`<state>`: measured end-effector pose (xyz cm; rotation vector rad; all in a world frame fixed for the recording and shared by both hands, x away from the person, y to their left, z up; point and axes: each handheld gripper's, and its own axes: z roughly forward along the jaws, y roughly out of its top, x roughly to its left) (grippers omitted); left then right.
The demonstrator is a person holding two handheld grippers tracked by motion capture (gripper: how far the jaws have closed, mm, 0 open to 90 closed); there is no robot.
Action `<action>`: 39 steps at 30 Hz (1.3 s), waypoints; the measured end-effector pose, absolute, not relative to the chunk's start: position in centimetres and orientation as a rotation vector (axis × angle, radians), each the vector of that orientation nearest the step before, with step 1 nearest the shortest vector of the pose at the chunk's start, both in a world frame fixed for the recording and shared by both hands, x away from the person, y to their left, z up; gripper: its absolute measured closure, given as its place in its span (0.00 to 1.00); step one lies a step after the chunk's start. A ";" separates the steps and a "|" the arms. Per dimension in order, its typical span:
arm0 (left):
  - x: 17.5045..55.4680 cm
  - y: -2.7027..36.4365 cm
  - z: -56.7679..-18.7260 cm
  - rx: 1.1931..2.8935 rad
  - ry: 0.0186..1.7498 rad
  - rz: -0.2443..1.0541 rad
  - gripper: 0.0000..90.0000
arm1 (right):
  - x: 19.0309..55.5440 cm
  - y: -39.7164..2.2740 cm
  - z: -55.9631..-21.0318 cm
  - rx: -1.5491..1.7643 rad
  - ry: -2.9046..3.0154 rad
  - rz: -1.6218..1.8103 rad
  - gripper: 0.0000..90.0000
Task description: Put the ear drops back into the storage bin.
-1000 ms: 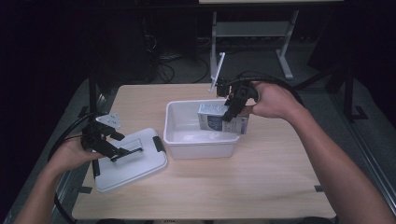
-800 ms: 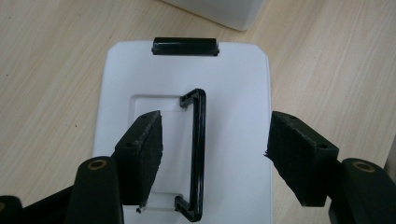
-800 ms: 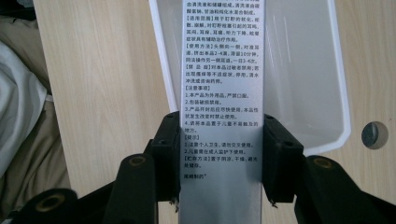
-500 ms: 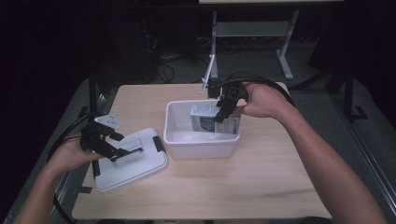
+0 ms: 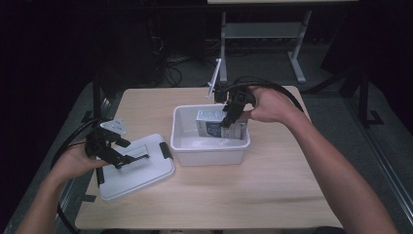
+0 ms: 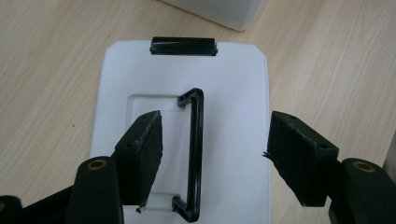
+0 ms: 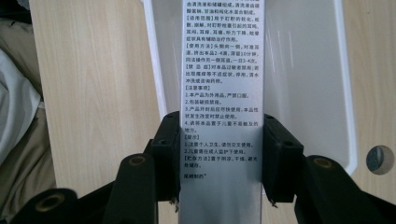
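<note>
Two grippers in use; right gripper (image 5: 228, 117) clenched on a white printed carton (image 7: 222, 93) — carton upright inside the white plastic bin (image 5: 209, 146) at table centre, against its far right wall; left gripper (image 6: 212, 154) released, jaws spread either side of the black handle (image 6: 194, 154) of the bin's lid (image 5: 139, 168) — lid flat on the wooden table (image 5: 272, 190), just left of bin.

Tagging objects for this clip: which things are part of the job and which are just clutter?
In play:
- printed carton, gripped by right gripper
- white bin
- white lid with black handle, under the open left gripper

Just there:
- desk frame behind the table
- floor cables
</note>
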<state>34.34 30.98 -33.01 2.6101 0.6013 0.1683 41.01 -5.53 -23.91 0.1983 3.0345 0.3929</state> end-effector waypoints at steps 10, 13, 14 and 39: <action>34.3 31.5 -33.0 2.612 0.606 0.171 0.39 | 41.6 -4.8 -25.6 0.186 3.058 0.390 0.62; 34.2 31.7 -33.0 2.603 0.615 0.170 0.39 | 41.8 -4.9 -26.1 0.188 3.061 0.380 0.62; 34.2 31.7 -33.0 2.609 0.613 0.170 0.39 | 41.9 -4.9 -26.3 0.193 3.063 0.390 0.62; 34.3 31.8 -33.2 2.600 0.620 0.169 0.39 | 42.0 -4.3 -27.6 0.174 3.063 0.354 0.62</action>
